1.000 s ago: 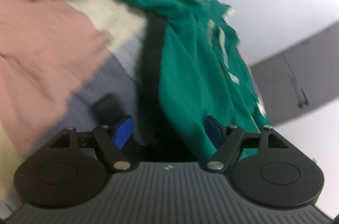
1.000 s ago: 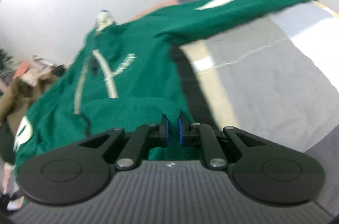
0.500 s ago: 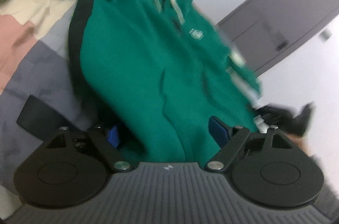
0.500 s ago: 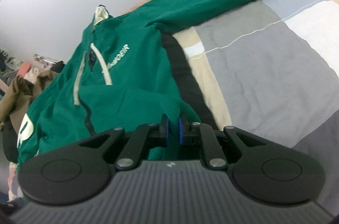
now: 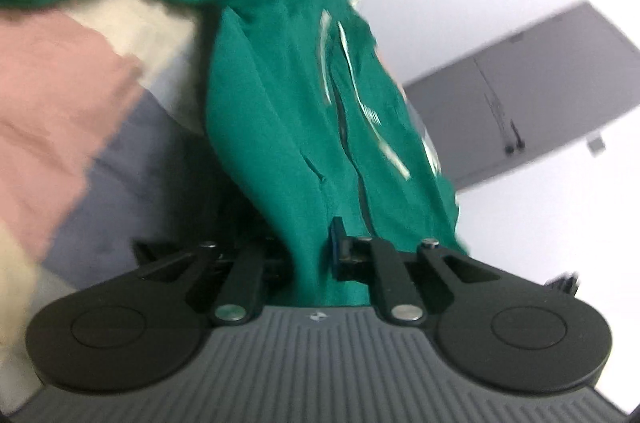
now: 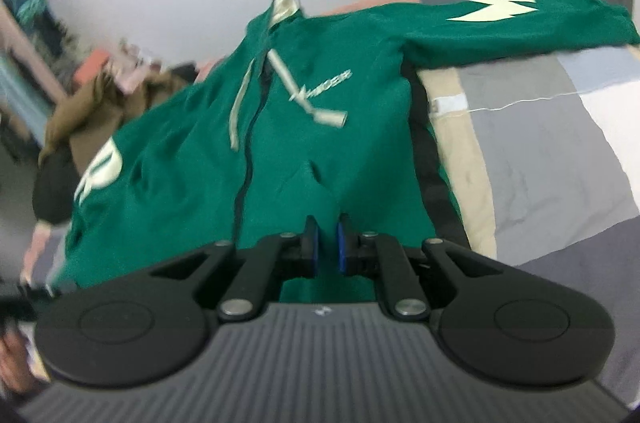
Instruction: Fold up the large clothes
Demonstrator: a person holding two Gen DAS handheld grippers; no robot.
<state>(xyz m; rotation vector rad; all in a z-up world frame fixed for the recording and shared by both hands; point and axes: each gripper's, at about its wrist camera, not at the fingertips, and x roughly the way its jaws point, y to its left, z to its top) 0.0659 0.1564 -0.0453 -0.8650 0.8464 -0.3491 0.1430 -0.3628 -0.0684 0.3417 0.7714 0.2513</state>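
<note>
We look from each wrist along its tongs, close over the bed (image 6: 540,151), facing down; both views share the green hoodie (image 5: 288,111) (image 6: 320,127).

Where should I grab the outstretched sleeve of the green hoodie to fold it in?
Grip the sleeve at its cuff end, coming from the open bedspread side below it. The sleeve lies flat and straight out from the green hoodie, so the free cuff edge probably lifts easiest and swings over the chest.
</note>
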